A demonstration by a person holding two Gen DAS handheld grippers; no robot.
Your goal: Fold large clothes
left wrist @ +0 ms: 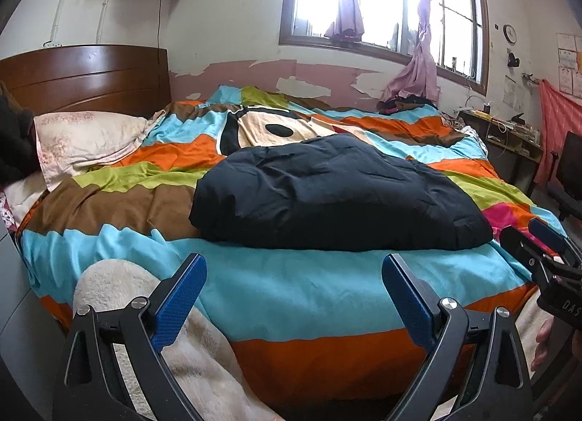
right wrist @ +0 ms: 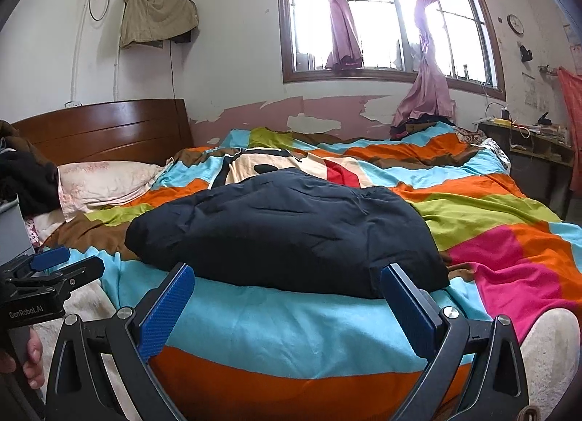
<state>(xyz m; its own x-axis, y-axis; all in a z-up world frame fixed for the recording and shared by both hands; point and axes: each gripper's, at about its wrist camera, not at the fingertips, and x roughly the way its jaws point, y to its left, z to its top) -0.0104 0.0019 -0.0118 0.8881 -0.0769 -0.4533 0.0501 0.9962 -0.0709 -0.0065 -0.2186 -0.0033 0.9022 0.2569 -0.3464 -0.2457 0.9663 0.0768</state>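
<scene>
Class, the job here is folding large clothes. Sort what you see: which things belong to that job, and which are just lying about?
Belongs to the job:
black garment lying on the bed
left gripper, open
right gripper, open

Just lying about:
striped bedcover
pillow
pink curtains
wall clock
desk

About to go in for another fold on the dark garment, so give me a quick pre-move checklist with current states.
1. Left gripper open, nothing between its fingers: ok.
2. Right gripper open, nothing held: ok.
3. Dark garment lying on the striped duvet, within view of both cameras: ok.
4. Garment already in a compact folded bundle: cannot tell, since it looks bunched and its edges are hidden.
5. Grippers apart from each other, not touching the garment: ok.
6. Pillow apart from the garment: ok.
</scene>
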